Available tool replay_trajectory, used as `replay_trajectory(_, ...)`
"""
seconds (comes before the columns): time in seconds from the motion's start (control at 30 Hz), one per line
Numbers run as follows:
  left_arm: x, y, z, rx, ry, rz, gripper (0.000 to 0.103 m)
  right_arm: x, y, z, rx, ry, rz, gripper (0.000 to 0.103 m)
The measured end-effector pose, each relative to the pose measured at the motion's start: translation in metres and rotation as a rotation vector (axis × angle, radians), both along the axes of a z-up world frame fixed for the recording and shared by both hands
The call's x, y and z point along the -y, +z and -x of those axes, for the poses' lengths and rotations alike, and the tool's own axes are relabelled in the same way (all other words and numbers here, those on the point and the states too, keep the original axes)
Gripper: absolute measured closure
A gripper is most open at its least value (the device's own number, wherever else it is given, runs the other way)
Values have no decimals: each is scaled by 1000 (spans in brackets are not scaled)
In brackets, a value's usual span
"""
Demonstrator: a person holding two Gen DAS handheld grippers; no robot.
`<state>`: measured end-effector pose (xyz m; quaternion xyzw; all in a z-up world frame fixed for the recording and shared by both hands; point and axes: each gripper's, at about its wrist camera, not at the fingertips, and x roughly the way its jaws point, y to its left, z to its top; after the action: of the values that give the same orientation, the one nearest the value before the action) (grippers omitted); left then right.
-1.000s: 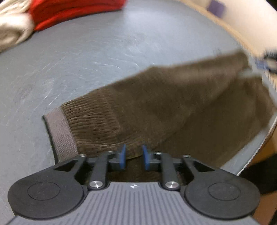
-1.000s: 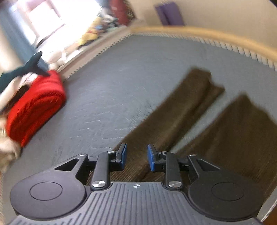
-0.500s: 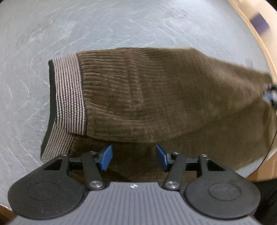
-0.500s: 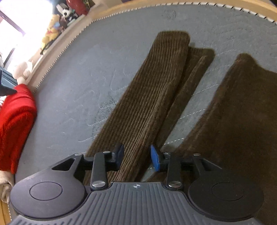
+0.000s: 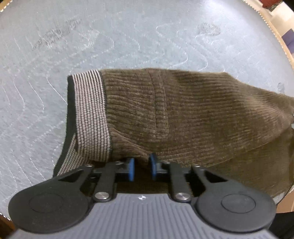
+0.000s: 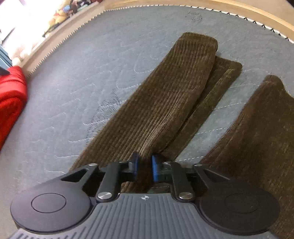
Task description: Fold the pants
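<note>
The setting was a home bedroom or child's room, with the work done on a grey quilted mattress [image 6: 91,77] whose zigzag-stitched edge [image 6: 55,47] sat inside a pale wooden bed frame [image 6: 257,11]. Soft toys [image 6: 71,7] were heaped beyond the frame near a bright window, and a folded red garment [image 6: 11,99] lay on the mattress. Brown corduroy pants [image 5: 183,114] were spread across the bed.
</note>
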<state>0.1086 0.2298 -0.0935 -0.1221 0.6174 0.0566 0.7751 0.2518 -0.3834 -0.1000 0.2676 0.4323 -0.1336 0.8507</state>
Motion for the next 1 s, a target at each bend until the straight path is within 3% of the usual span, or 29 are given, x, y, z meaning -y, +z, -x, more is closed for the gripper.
replay_trajectory(0.17, -9, 26, 18, 105, 5, -2, 98, -12, 48, 24, 90, 52, 49, 96)
replay_trajectory(0.33, -24, 52, 48, 222, 11, 0, 99, -16, 93, 83, 173, 98, 91, 96)
replay_trajectory(0.47, -42, 57, 72, 237, 3, -1, 101, -4, 92, 136, 60, 85, 63, 96)
replay_trajectory(0.5, -44, 55, 77, 228, -5, -37, 103, -3, 85, 143, 18, 81, 53, 96)
replay_trajectory(0.57, -44, 47, 82, 191, -54, -204, 103, 5, 62, 159, -120, 52, 11, 96)
replay_trajectory(0.6, -47, 41, 81, 157, -64, -205, 103, 12, 49, 165, -171, 43, -36, 96)
replay_trajectory(0.67, -59, 33, 82, 120, -4, -121, 103, 28, 36, 173, -200, 18, -112, 94)
replay_trajectory(0.73, -65, 39, 81, 161, 39, -79, 101, 51, 42, 181, -135, -74, -75, 85)
replay_trajectory(0.83, -55, 53, 73, 224, 44, -78, 86, 83, 58, 192, -35, -196, -1, 73)
replay_trajectory(0.93, -40, 54, 61, 225, 34, -45, 63, 111, 54, 203, 28, -326, -83, 71)
replay_trajectory(1.0, -32, 49, 52, 195, 29, -16, 57, 126, 45, 209, 36, -371, -152, 71)
